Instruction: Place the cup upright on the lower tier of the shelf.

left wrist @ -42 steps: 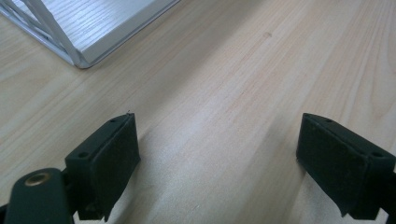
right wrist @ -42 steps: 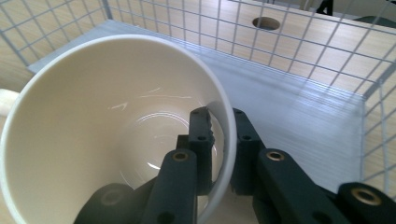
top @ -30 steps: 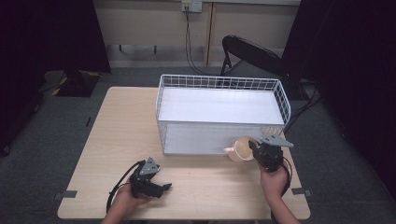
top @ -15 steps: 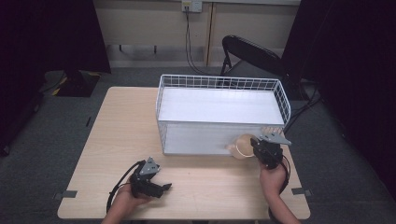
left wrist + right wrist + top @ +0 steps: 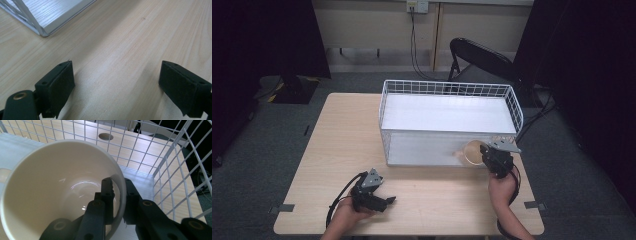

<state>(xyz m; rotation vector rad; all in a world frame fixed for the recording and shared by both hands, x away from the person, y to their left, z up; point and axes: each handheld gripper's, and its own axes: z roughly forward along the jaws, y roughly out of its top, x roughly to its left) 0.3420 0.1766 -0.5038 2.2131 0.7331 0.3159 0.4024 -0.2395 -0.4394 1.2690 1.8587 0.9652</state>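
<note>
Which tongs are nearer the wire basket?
Right. The right tongs hold a cup at the wire basket's near right corner; the left tongs rest open on the table, well short of it.

Lab, black curtains point(image 5: 262, 35), folding chair point(image 5: 482, 55)

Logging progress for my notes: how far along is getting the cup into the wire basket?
Done: the right gripper is shut on the cream cup, one jaw inside its wall and one outside. In hand: the cup hangs at the white wire basket's near right corner. Left: setting it down and letting go. The left gripper rests open on the table.
</note>
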